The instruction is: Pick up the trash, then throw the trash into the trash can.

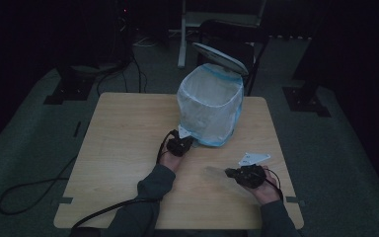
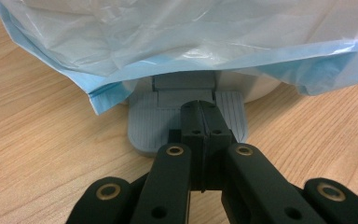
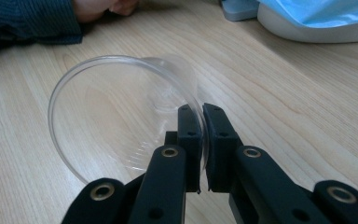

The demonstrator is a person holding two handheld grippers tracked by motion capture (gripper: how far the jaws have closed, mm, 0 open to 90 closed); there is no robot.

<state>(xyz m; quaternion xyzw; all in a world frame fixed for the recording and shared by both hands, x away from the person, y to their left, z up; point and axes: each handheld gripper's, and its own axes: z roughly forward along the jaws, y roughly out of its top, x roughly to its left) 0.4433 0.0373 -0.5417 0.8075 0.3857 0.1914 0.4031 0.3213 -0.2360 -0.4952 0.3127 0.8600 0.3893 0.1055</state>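
Wooden table (image 1: 123, 148), dim carpeted room; lined pedal bin (image 1: 209, 106), lid up, at the table's far side. Left gripper (image 2: 204, 122) pressed together on the bin's pedal (image 2: 149, 128). Right gripper (image 3: 200, 122) pinches a clear plastic cup (image 3: 121, 116) by its rim above the table's near right part; the bin's interior is hidden.

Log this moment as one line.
left gripper: shut, on bin pedal | right gripper: shut on clear cup | lid: up

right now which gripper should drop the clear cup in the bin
Right. The right gripper is shut on the clear cup; the left gripper presses the pedal, and the bin lid stands open.
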